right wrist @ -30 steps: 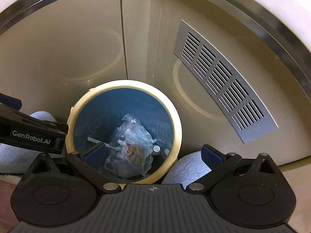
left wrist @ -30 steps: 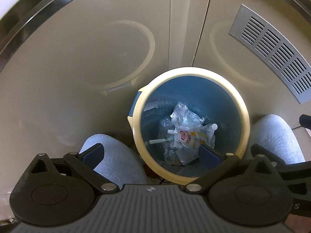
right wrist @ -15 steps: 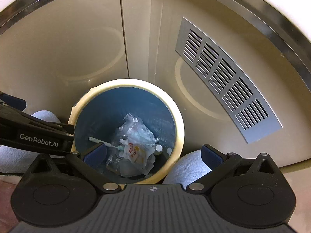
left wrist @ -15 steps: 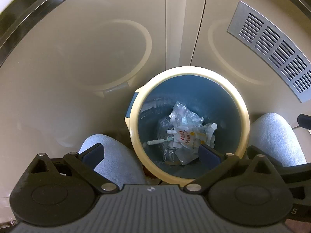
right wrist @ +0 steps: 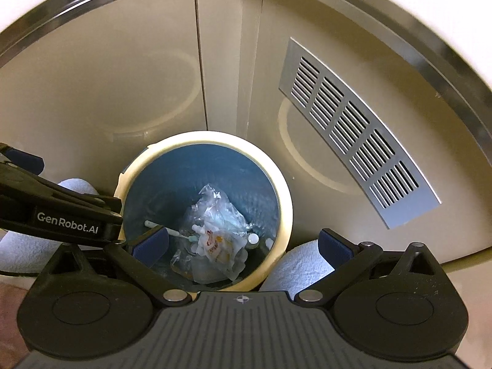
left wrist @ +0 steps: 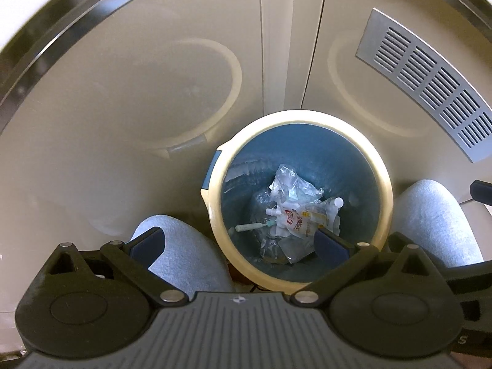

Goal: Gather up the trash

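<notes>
Both my grippers wide open, nothing held: left gripper (left wrist: 238, 243), right gripper (right wrist: 243, 243), hovering over bin (left wrist: 386, 190). Looks like collecting mostly done. Trash (left wrist: 295, 212) sits at bottom of blue bin: clear plastic wrap, printed pouch (right wrist: 216, 244), small stick-like thing (left wrist: 250, 227). No loose trash visible outside, so maybe nothing left.

Both wrist cameras look steeply down from above the bin (left wrist: 299, 123), facing the beige cabinet doors (left wrist: 123, 107). The left view stands left of it, the right view right. Both share the bin (right wrist: 203, 140), its trash (right wrist: 215, 224) and the vent grille (right wrist: 353, 132).
</notes>
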`<state>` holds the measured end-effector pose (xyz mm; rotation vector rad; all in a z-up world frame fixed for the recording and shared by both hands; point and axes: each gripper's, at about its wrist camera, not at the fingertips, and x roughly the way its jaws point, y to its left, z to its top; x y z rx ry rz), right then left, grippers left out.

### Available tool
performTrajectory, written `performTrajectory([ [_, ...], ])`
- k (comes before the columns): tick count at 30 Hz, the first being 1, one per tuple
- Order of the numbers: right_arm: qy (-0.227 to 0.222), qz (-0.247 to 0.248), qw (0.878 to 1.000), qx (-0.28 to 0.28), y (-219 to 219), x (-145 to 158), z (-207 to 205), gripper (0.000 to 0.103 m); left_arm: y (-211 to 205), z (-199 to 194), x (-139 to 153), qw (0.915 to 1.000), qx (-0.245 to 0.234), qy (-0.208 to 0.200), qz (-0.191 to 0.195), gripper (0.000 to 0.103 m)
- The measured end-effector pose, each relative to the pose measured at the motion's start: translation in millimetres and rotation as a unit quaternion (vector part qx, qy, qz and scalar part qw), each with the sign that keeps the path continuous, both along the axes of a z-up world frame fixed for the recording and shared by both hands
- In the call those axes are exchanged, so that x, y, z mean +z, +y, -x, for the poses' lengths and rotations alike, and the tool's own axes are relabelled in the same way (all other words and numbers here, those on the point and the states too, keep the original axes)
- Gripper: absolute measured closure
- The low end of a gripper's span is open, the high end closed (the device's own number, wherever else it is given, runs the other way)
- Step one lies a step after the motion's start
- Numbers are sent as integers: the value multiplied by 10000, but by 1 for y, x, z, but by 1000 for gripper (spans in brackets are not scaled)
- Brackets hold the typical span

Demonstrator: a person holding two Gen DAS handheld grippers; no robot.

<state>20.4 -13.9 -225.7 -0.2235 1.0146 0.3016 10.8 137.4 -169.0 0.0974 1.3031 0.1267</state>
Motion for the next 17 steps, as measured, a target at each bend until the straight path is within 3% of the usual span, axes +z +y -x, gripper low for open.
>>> performTrajectory([
  [17,-346,-237,9991,-89,-19,27,30,0,-15,21,43,9988,-17,-455,-198,0],
])
